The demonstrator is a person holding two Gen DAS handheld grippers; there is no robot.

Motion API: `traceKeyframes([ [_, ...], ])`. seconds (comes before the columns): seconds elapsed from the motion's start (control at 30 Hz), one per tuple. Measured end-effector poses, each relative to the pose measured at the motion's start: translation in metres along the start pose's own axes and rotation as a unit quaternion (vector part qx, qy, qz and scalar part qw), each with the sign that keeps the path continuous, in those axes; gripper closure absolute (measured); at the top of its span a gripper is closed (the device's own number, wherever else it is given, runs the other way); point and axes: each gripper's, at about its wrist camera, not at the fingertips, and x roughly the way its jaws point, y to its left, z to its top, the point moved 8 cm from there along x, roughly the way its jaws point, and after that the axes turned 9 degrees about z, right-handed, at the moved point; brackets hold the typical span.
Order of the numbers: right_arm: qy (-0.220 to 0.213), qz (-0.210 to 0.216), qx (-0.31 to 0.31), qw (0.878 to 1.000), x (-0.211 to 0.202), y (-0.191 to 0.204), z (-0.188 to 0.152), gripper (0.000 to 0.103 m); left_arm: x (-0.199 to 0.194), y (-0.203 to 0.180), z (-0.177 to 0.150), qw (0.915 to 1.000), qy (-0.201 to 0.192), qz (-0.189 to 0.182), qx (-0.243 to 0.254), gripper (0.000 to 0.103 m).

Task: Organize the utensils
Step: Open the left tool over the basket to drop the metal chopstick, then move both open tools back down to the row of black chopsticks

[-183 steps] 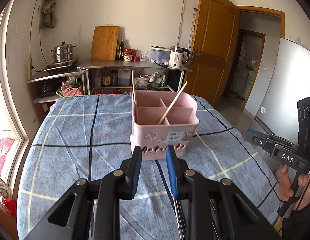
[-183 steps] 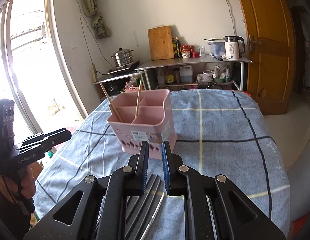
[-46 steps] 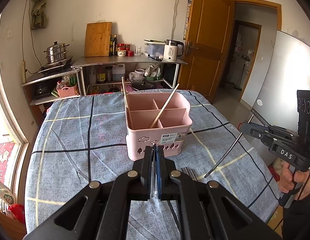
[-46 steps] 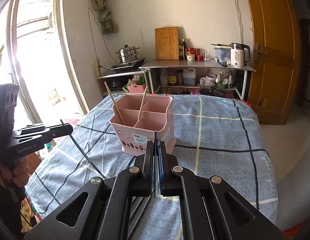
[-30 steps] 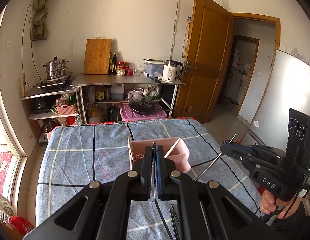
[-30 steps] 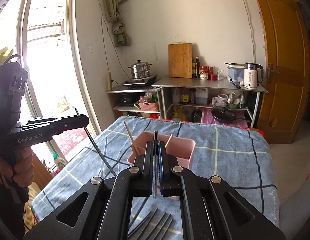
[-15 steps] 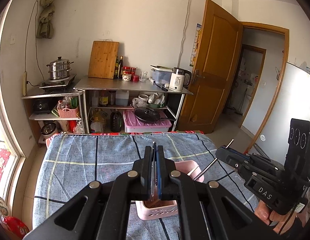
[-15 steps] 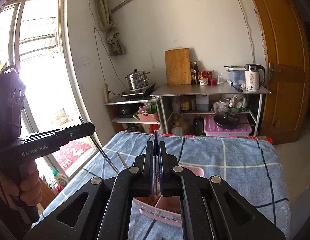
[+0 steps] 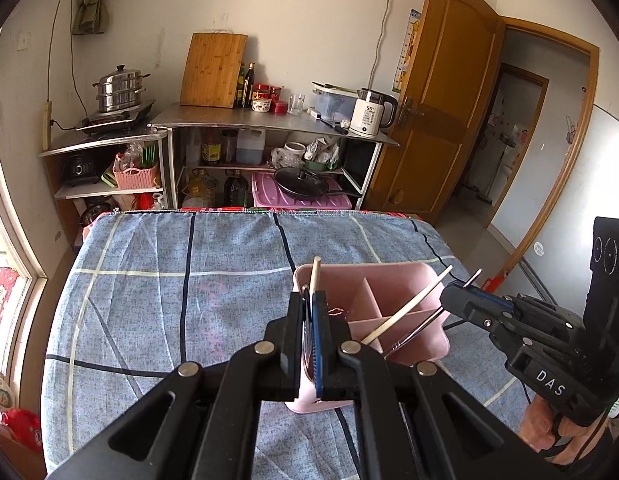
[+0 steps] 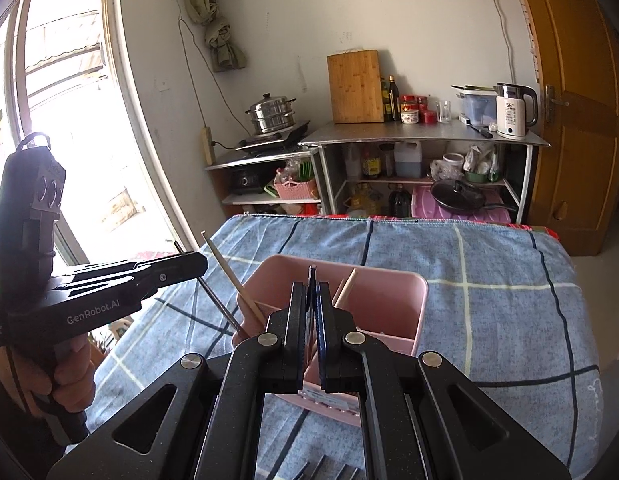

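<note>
A pink compartmented utensil caddy stands on the blue plaid tablecloth; it also shows in the right wrist view. Two wooden chopsticks lean inside it. My left gripper is shut on a thin metal chopstick whose lower end reaches the caddy's left side, seen in the right wrist view. My right gripper is shut on another metal chopstick, which slants down into the caddy's right compartment.
Several dark utensils lie on the cloth near the front edge. Behind the table stand metal shelves with a cutting board, kettle and pots. A window is at the left, a wooden door at the right.
Both grippers have tilted down and come in over the caddy, each carrying its metal chopstick. The chopstick tips now reach into or against the caddy.
</note>
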Motion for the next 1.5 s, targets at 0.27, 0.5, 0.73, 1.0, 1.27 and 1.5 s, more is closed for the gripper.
traceKeyframes([
  [0.27,-0.006,-0.009,-0.001,1.000,-0.014,-0.002,0.003,0.094,-0.014,0.002,0.005,0.9998,-0.019,0.011,-0.001,0.092],
  [0.5,-0.029,-0.016,-0.006,0.999,-0.047,0.000,0.001,0.093,-0.048,0.005,-0.001,0.9984,-0.053,0.020,0.000,0.084],
  [0.73,-0.041,-0.024,-0.012,0.999,-0.086,0.003,-0.029,0.093,-0.080,-0.003,-0.035,0.9969,-0.071,0.026,0.019,0.082],
  [1.0,-0.027,-0.034,0.008,0.999,-0.110,-0.002,-0.078,0.093,-0.086,-0.020,-0.091,0.9985,-0.048,0.006,0.025,0.080],
  [1.27,-0.006,-0.039,0.031,0.999,-0.117,-0.011,-0.116,0.093,-0.073,-0.033,-0.137,0.9995,-0.007,-0.005,0.032,0.076],
  [1.5,0.013,-0.036,0.043,0.998,-0.108,-0.016,-0.136,0.093,-0.062,-0.039,-0.156,0.9991,0.014,-0.006,0.039,0.070],
])
